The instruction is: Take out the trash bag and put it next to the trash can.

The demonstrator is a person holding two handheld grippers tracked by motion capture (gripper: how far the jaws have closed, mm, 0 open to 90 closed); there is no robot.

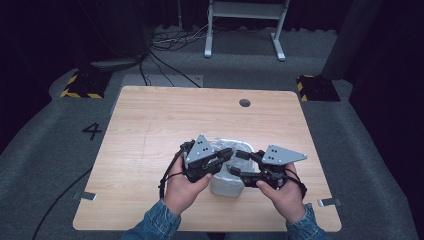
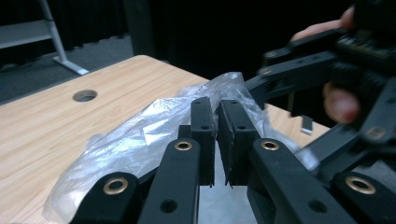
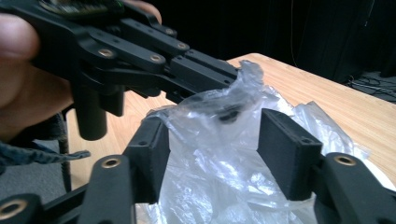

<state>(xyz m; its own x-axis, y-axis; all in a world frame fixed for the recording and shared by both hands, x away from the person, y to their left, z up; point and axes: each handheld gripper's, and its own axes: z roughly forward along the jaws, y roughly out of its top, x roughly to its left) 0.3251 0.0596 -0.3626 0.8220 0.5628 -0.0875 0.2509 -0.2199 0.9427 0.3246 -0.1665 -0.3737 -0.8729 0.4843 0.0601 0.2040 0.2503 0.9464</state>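
Observation:
A clear plastic bag lies crumpled on the wooden table near its front edge, between the two hands. My left gripper comes in from the left and is shut on a raised fold at the bag's top; in the left gripper view its jaws stand nearly together with thin film pinched between them. My right gripper faces it from the right. In the right gripper view its jaws stand wide apart on either side of the bag, and the pads do not press on it.
A round cable hole sits near the table's far edge. Behind the table stand a white metal frame, loose cables on the grey floor, and two black-and-yellow blocks by the far corners.

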